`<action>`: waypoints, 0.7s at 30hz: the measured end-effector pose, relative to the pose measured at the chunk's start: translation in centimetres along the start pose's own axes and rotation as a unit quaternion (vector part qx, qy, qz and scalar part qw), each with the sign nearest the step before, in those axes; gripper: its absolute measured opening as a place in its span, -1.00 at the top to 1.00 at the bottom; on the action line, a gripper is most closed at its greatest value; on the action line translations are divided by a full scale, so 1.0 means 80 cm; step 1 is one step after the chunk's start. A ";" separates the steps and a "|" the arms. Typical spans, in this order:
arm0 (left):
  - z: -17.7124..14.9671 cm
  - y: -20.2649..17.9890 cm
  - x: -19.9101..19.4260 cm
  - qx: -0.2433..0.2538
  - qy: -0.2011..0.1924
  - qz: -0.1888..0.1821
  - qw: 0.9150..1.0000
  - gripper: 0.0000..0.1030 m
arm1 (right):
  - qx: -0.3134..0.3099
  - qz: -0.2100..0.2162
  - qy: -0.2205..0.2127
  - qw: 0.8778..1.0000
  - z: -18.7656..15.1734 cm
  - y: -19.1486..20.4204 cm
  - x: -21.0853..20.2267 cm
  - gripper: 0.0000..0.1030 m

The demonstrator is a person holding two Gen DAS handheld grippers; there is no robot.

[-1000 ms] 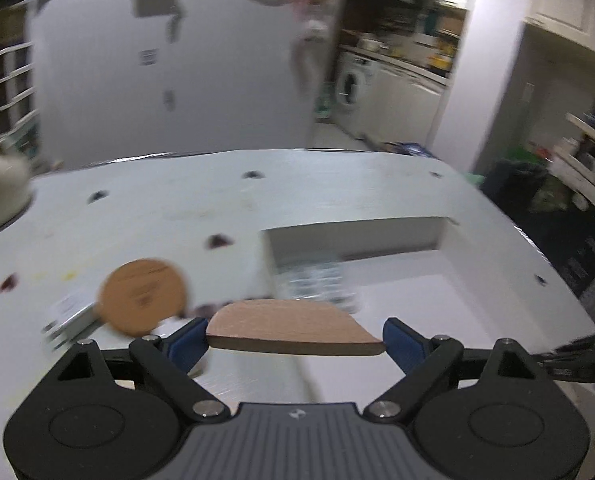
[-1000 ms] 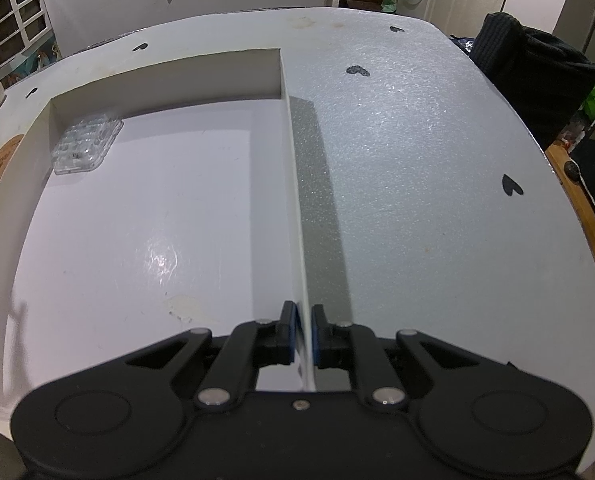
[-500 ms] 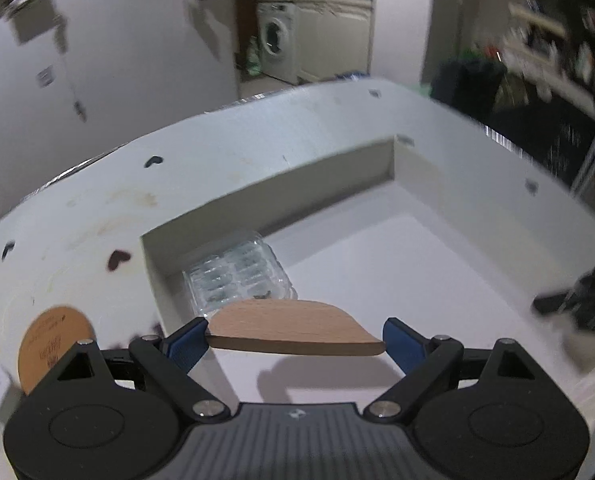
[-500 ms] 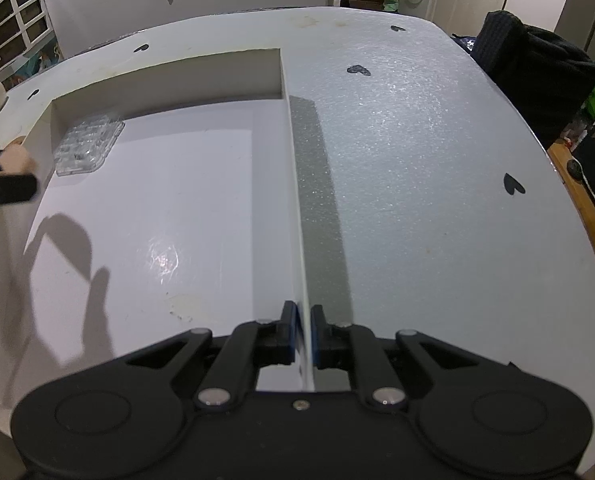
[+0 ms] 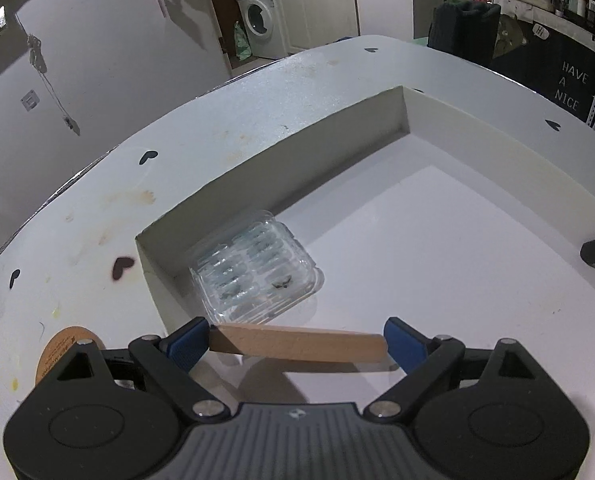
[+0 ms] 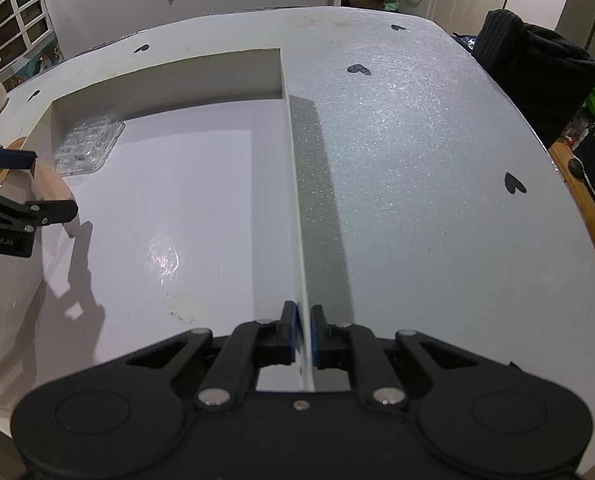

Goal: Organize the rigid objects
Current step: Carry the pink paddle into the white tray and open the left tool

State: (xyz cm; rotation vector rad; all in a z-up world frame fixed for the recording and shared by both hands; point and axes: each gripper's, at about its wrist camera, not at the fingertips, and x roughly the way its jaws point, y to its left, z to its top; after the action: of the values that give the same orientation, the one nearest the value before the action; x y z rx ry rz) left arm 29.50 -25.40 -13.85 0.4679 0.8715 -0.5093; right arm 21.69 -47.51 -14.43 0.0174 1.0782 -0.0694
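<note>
the left claw [image 5: 297,342] is clamped end to end on a flat light wooden piece with one curved edge [image 5: 297,345], its blue pads pressing on the two ends so that the jaws stand wide apart. the piece hangs just above the floor of the large shallow white box [image 5: 397,120], near the box's left wall, with its long axis running across the claw from pad to pad and roughly level. straight ahead of it, in the far left corner of the box, lies a clear plastic blister tray with small compartments [image 5: 257,268], near the piece but not touching it. the coming move likely turns on this: the wooden piece would go down onto the bare floor just short of the tray, its length lying beside the tray's near edge, and the left claw is the one placed for it. the right claw [image 6: 304,332] has its jaws drawn together on the thin right wall of the box [image 6: 295,184], apparently steadying it, well apart from the tray. a round cork coaster [image 5: 63,346] lies on the white table [image 5: 97,220] outside the box, just beside the left claw.
</note>
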 end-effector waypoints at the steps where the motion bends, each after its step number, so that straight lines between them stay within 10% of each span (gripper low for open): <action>1: 0.000 -0.001 -0.001 0.001 0.001 -0.001 1.000 -0.84 | 0.000 0.000 0.000 1.000 0.000 0.000 0.000 0.83; 16: -0.008 0.003 -0.029 -0.060 -0.022 -0.036 0.997 -0.99 | 0.000 0.000 -0.001 1.000 0.000 0.001 0.000 0.83; 21: 0.002 0.012 -0.029 -0.078 -0.038 -0.059 0.994 -0.60 | -0.003 0.000 -0.001 1.000 0.000 0.002 0.000 0.83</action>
State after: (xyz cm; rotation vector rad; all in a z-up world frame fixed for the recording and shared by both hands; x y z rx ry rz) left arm 28.87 -24.24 -11.69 0.2529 0.8619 -0.5597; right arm 21.72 -47.37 -14.43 0.0125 1.0769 -0.0672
